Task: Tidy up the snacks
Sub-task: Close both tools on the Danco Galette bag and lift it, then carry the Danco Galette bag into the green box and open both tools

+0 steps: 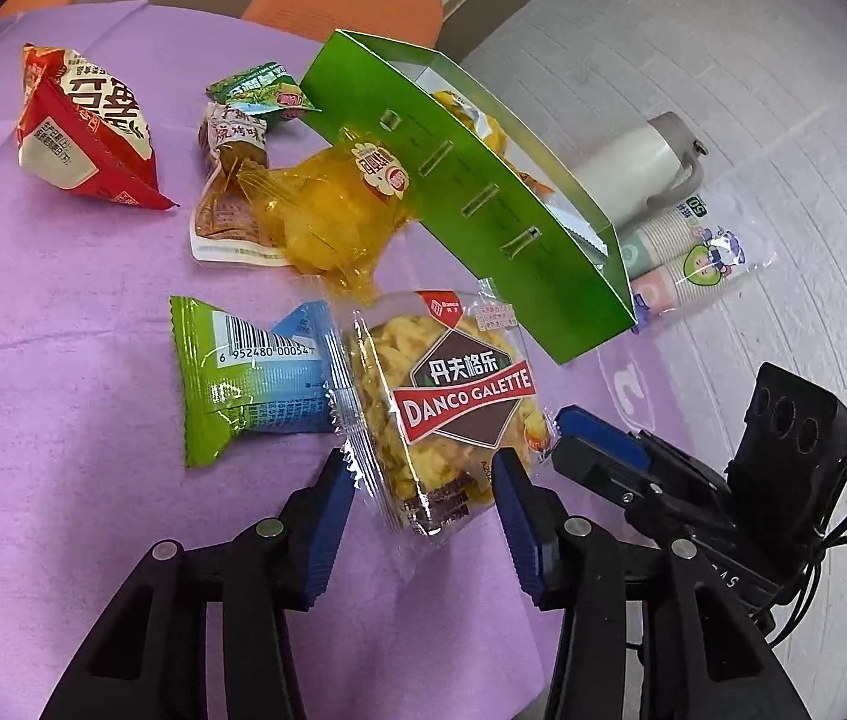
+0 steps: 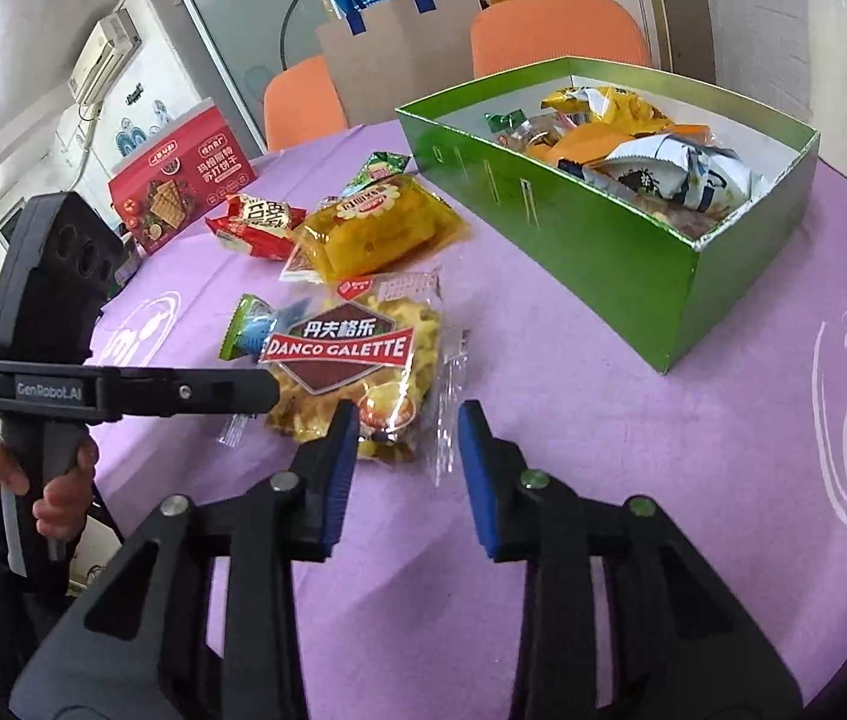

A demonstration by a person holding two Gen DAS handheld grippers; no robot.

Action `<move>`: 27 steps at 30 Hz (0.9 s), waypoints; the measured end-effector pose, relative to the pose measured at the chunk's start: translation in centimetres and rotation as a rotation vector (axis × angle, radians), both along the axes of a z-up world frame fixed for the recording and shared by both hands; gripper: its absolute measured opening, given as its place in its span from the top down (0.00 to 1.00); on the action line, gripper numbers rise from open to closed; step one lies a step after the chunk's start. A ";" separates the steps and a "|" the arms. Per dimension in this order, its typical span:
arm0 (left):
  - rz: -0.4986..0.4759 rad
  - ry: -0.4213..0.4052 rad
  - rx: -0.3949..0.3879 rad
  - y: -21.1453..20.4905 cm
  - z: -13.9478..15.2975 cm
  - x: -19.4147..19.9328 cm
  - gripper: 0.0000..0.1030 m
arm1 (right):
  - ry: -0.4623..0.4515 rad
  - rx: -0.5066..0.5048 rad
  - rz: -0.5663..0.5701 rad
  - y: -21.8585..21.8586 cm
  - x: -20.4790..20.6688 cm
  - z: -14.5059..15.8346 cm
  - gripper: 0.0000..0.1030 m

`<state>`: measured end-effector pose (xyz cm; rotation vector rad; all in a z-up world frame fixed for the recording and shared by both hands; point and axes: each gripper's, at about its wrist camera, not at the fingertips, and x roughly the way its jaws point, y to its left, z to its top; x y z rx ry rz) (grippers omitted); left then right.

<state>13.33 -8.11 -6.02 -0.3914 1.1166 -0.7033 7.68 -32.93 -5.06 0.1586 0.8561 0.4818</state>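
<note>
A clear Danco Galette packet (image 1: 447, 402) lies on the purple cloth; it also shows in the right wrist view (image 2: 357, 372). My left gripper (image 1: 423, 480) is open, its fingers either side of the packet's near end. My right gripper (image 2: 408, 426) is open, just at the packet's near right edge. The green box (image 2: 621, 240) holds several snacks; it also shows in the left wrist view (image 1: 483, 204). Loose on the cloth lie a green-blue packet (image 1: 249, 378), a yellow packet (image 1: 339, 210), a brown packet (image 1: 231, 192), a small green packet (image 1: 261, 90) and a red packet (image 1: 87, 126).
A red cracker box (image 2: 183, 186) stands at the table's far left. A white flask (image 1: 645, 162) and sleeves of paper cups (image 1: 687, 264) lie beyond the green box. Orange chairs (image 2: 555, 36) stand behind the table. The left tool (image 2: 45, 324) shows in the right wrist view.
</note>
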 end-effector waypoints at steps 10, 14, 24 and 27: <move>-0.036 -0.034 0.047 -1.2 0.3 0.4 0.54 | 0.063 0.051 -0.035 0.5 1.2 -1.3 0.48; -0.031 -0.064 0.071 -1.9 0.4 0.8 0.54 | 0.063 0.066 -0.047 0.7 1.5 -1.6 0.64; -0.047 -0.175 0.070 -3.3 4.3 0.2 0.70 | -0.066 0.028 -0.084 0.6 -0.9 2.3 0.76; -0.059 -0.230 0.050 -4.3 6.6 0.7 0.70 | -0.136 0.017 -0.106 0.1 -1.0 4.5 0.76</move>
